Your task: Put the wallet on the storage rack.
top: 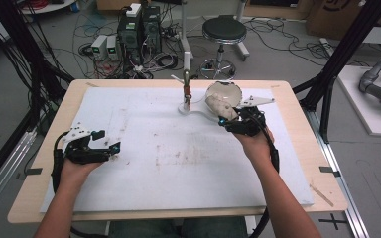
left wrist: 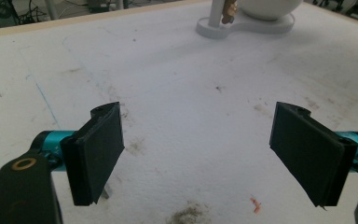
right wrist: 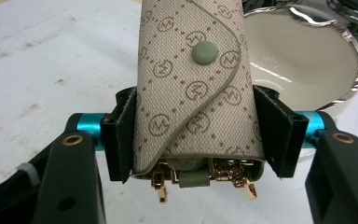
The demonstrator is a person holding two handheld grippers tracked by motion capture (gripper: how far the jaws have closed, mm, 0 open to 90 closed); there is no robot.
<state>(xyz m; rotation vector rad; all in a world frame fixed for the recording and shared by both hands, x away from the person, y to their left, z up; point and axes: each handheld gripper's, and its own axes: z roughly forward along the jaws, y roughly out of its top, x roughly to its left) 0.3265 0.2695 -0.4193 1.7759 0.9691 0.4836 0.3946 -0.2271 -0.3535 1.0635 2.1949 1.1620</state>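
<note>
Right claw (right wrist: pixel 198 140): clamped on the pouch (right wrist: pixel 193 88), held at the bowl's (right wrist: pixel 303 56) 7 o'clock edge.
Left claw (left wrist: pixel 198 154): spread wide, nothing gripped, at the counter's (top: pixel 178 153) 9 o'clock.
Done: pouch picked up, lifted.
Left: judged, pouch to be dropped into bowl.

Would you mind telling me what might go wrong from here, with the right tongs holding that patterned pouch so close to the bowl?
1. The right tongs pinch the key pouch only near its clasp end, so it could slip or swing.
2. The bowl sits just behind the pouch; a careless move might knock its rim or tip it on the white stand.
3. The gold clips dangling below may snag.
</note>
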